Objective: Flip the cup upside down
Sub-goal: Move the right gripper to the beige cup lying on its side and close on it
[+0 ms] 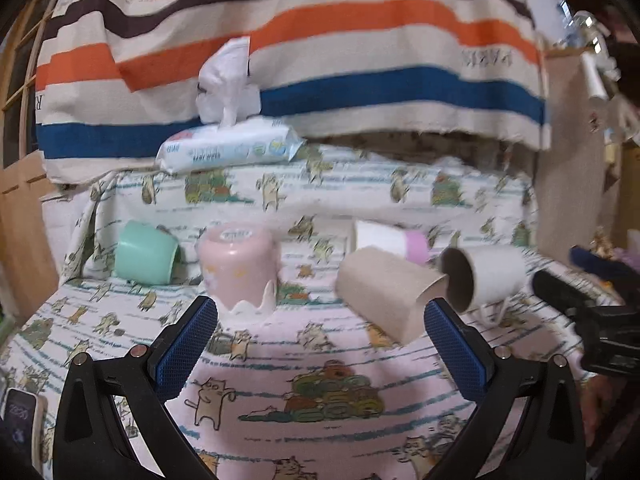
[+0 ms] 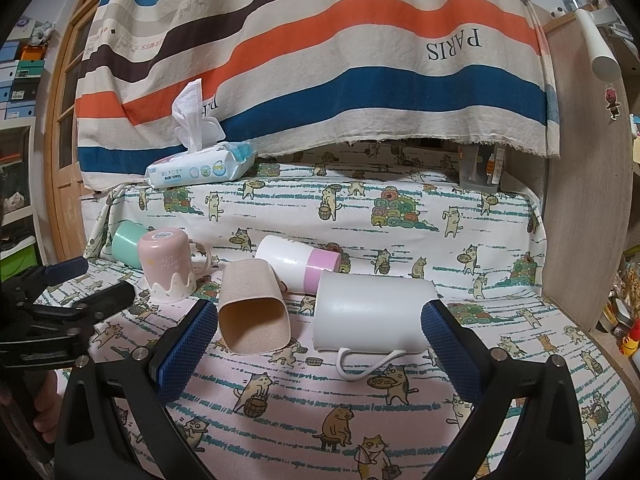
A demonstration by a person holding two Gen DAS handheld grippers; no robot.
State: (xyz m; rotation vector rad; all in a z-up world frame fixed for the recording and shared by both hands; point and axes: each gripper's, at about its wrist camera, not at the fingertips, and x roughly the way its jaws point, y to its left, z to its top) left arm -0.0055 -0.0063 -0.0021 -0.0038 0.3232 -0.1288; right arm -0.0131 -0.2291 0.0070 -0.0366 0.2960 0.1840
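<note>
Several cups sit on a cat-print cloth. A pink cup [image 1: 239, 270] [image 2: 170, 266] stands upside down. A beige square cup [image 1: 390, 294] [image 2: 254, 306] lies on its side. A white mug [image 1: 486, 276] [image 2: 372, 314] with a handle lies on its side. A white cup with a pink band [image 1: 394, 240] [image 2: 300, 262] and a mint cup [image 1: 146, 252] [image 2: 126, 242] also lie on their sides. My left gripper [image 1: 320, 344] is open and empty, in front of the pink and beige cups. My right gripper [image 2: 320, 344] is open and empty, just before the beige cup and white mug.
A baby wipes pack [image 1: 228, 146] [image 2: 200, 168] lies on the raised ledge behind, under a striped hanging cloth [image 2: 320, 60]. A wooden panel [image 2: 584, 200] borders the right side. The right gripper shows at the right edge of the left wrist view [image 1: 592, 312].
</note>
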